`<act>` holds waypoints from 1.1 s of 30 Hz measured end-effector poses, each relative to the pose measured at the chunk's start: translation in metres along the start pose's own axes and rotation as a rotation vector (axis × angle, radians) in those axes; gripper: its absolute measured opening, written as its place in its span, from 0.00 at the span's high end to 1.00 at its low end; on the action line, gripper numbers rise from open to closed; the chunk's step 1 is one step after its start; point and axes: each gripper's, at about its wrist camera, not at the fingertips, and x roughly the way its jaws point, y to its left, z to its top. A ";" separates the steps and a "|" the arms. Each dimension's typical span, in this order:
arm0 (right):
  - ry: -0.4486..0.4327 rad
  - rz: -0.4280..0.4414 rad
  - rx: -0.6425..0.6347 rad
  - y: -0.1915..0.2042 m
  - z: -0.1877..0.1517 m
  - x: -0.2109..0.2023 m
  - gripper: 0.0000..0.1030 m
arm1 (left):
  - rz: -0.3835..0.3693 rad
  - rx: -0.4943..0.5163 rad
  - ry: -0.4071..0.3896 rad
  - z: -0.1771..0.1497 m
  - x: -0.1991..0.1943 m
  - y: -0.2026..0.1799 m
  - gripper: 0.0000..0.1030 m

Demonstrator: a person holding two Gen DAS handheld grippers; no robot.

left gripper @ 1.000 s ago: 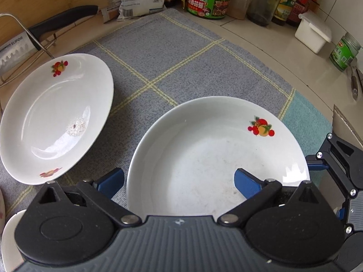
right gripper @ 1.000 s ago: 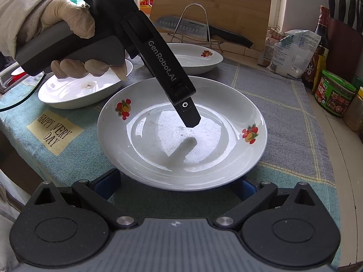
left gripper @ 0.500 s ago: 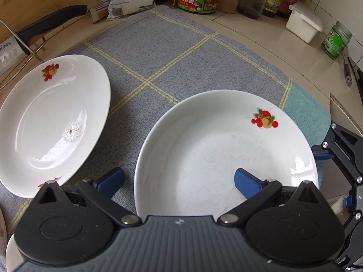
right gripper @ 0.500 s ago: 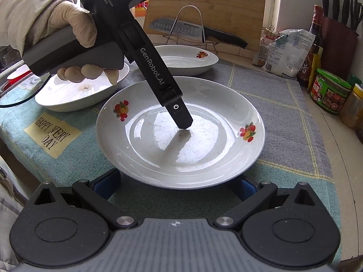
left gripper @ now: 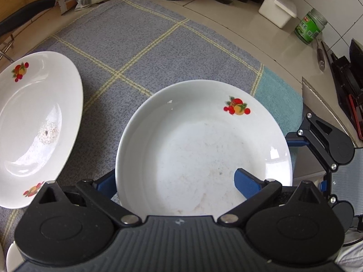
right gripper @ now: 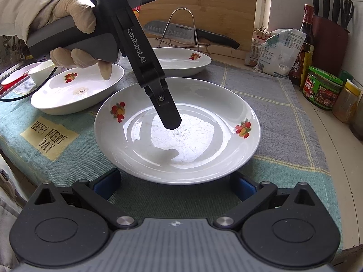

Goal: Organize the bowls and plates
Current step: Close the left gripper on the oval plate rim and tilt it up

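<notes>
A white plate with fruit prints [right gripper: 204, 136] lies on the cloth in the middle. My left gripper [left gripper: 177, 179] is open: one blue finger [left gripper: 247, 181] hangs over the plate's inside, while the other is partly hidden past the plate's left rim. In the right wrist view, the left gripper [right gripper: 170, 120], held by a gloved hand, hovers a little above the plate, its shadow below. My right gripper [right gripper: 174, 181] is open at cloth level, with a finger on each side of the plate's near rim. A second plate [right gripper: 77, 90] and a third [right gripper: 181, 61] lie behind.
A small white bowl [right gripper: 43, 70] sits at the far left. A knife on a wire rack [right gripper: 188, 31] and a cutting board stand at the back. Jars [right gripper: 324, 90], bottles, a bag and a knife block [right gripper: 329, 38] line the right side. The cloth [left gripper: 158, 56] covers the counter.
The left gripper has moved slightly left over the plate, and its tip has lifted away from its shadow. The plate and the right gripper have stayed put.
</notes>
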 end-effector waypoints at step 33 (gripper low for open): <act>0.027 -0.022 -0.033 -0.003 0.013 0.008 0.00 | -0.083 0.005 0.033 0.011 -0.008 0.014 0.13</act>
